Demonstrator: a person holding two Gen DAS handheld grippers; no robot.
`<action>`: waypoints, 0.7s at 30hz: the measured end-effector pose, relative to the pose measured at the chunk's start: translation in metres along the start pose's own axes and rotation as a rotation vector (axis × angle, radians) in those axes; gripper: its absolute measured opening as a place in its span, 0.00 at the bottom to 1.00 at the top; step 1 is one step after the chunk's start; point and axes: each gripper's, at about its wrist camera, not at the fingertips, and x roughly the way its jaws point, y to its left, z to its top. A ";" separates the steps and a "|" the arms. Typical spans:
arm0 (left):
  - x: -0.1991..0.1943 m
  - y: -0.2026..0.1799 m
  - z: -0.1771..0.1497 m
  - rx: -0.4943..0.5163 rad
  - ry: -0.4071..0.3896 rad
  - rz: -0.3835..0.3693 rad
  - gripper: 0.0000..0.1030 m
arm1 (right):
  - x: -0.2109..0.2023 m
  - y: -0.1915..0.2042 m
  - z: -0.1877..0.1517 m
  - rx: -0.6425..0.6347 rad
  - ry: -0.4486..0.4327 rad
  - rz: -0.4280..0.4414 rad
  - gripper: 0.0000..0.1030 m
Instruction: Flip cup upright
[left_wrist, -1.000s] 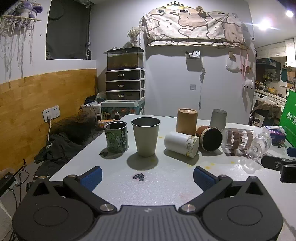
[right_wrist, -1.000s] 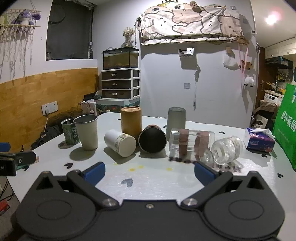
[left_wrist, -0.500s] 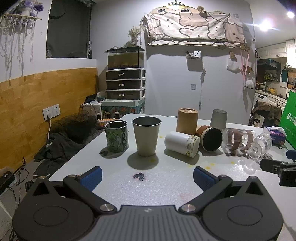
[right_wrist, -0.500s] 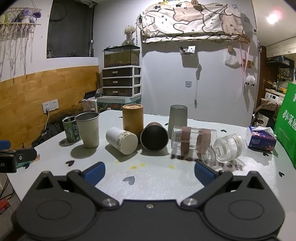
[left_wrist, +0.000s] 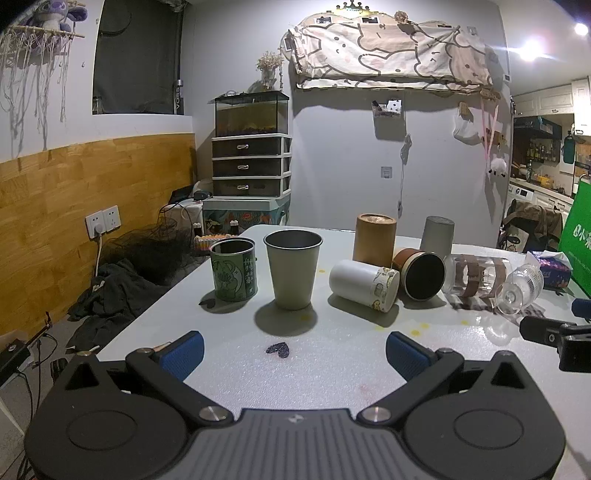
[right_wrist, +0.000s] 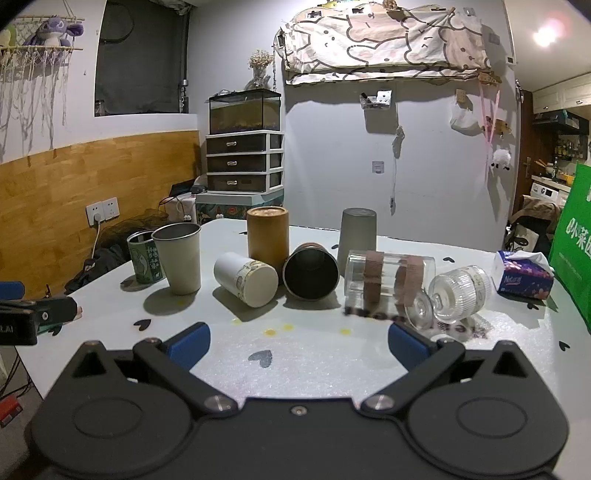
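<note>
Since a second ago, the right gripper has eased closer to the row of cups, which sit larger in its view; the left gripper has barely shifted, and nothing on the table has moved.

Behind the scene stands a grey wall with wooden panelling on the left side, a rolled patterned blanket hung high, and a drawer unit carrying a glass tank. The white table has small dark heart shapes and yellow spots scattered on it. A green bag stands at the far right, with a tissue pack just beside it.

Upright on the table are a green tin, a beige metal cup and a brown tube; a grey cup stands mouth-down behind. Four vessels lie on their sides: a white cup, a brown cup with its dark mouth facing the cameras, a clear glass with brown bands, and a ribbed glass touching it.

The fallen cups lie ahead of both tools and apart from them. In the right view the white cup sits ahead-left and the ribbed glass just beyond the right fingertip. Both grippers are spread wide, holding and touching nothing.
</note>
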 end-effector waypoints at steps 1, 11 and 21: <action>0.000 0.000 0.000 0.000 0.000 0.000 1.00 | 0.000 0.000 0.000 0.000 0.000 0.000 1.00; 0.000 0.000 -0.001 -0.003 -0.004 0.004 1.00 | 0.000 0.001 -0.001 0.001 0.002 -0.001 1.00; 0.000 0.001 -0.001 -0.003 -0.003 0.004 1.00 | -0.001 0.001 -0.001 0.002 0.001 0.001 1.00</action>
